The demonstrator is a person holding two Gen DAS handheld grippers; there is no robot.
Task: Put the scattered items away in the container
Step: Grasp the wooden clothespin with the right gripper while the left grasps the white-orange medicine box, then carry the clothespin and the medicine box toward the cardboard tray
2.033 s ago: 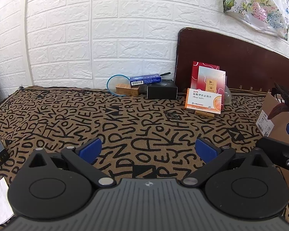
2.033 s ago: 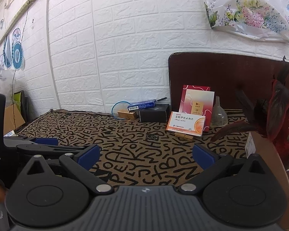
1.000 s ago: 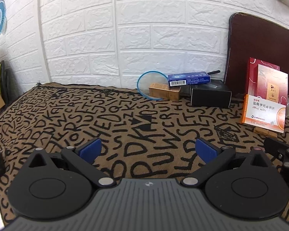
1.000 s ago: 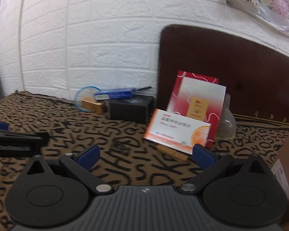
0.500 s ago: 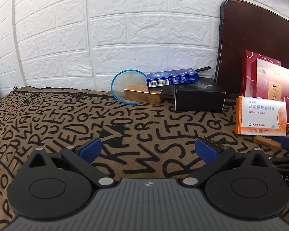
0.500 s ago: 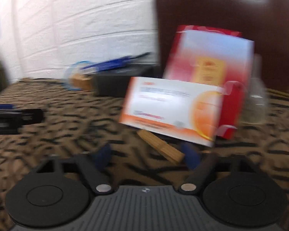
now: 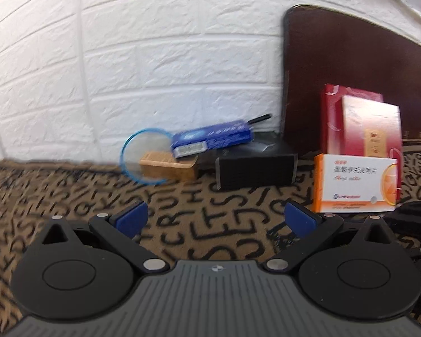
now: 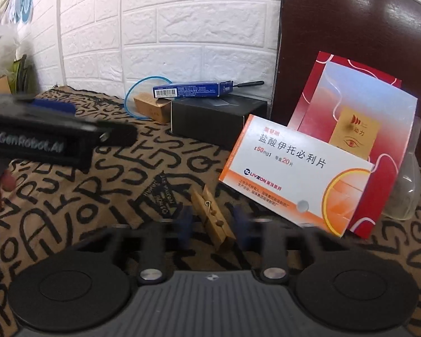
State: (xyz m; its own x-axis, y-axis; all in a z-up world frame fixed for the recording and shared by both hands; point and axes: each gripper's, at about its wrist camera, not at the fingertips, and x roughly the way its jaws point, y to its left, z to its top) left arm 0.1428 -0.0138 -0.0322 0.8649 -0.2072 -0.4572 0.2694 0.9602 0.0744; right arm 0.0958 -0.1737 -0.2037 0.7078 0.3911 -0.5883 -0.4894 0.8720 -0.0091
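My right gripper (image 8: 212,226) sits low-centre of the right wrist view, blue pads blurred and straddling the wooden clothespin (image 8: 212,214). Fingers look part-closed around it, but I can't tell if they've bitten yet; blur hides contact. Left gripper (image 7: 214,219) is spread wide w/ nothing between the pads, hovering over the letter-print cloth (image 7: 70,191).

Risks as I judge them:
- The peg lies angled, its far end right under the tilted orange-white medicine box (image 8: 292,174). Pulling it up could knock the box, which leans on the red carton (image 8: 359,129) behind; light card, both could topple.
- Peg is narrow, smooth wood w/ a spring; an off-centre pinch could make it twist or squirt out.
- Cloth is soft and may snag under a pad.

Other stuff, upper centre of the frame: matte black box (image 8: 216,118), glossy blue carton (image 8: 188,90) on top, a small tan box (image 8: 151,106), thin blue ring (image 8: 137,98), clear plastic funnel (image 8: 407,185) at right edge. No container visible in either view.
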